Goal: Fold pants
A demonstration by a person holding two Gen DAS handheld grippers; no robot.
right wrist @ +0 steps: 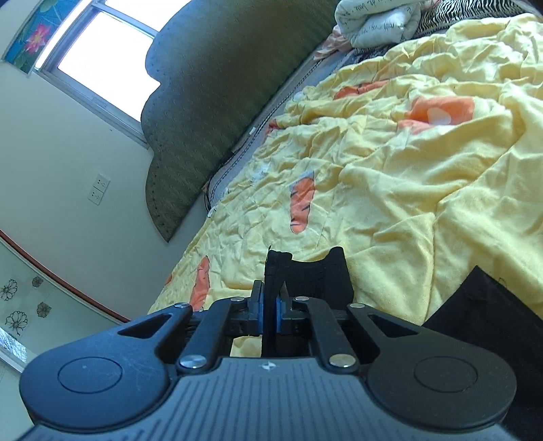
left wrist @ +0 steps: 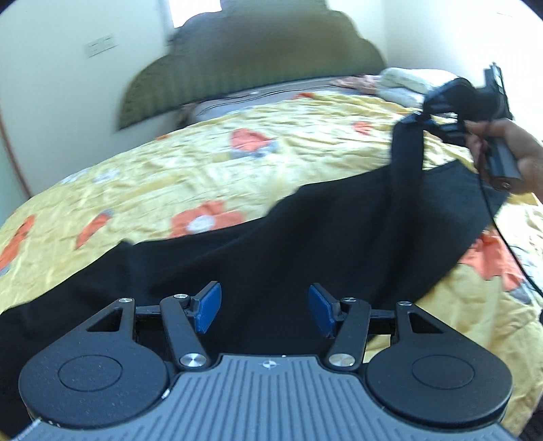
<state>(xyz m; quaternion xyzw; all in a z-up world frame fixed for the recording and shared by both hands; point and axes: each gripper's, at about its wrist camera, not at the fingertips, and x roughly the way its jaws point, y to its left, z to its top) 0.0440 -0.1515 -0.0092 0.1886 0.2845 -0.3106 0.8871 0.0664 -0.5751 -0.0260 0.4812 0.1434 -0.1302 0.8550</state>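
The black pants (left wrist: 305, 244) lie spread along the near edge of the bed (left wrist: 203, 163), barely folded. The right gripper (right wrist: 270, 313) pinches one end, lifted off the bed; the left gripper (left wrist: 264, 307) hangs half-open and empty over the cloth. Most folding remains.

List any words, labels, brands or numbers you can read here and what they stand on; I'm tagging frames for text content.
Nothing can be read for certain.
White bundle of bedding near the headboard: dark script-like print, too small and blurred to read.
Gripper body: a small round emblem, no letters.
Black pants, yellow bedspread, wall sockets: no text.
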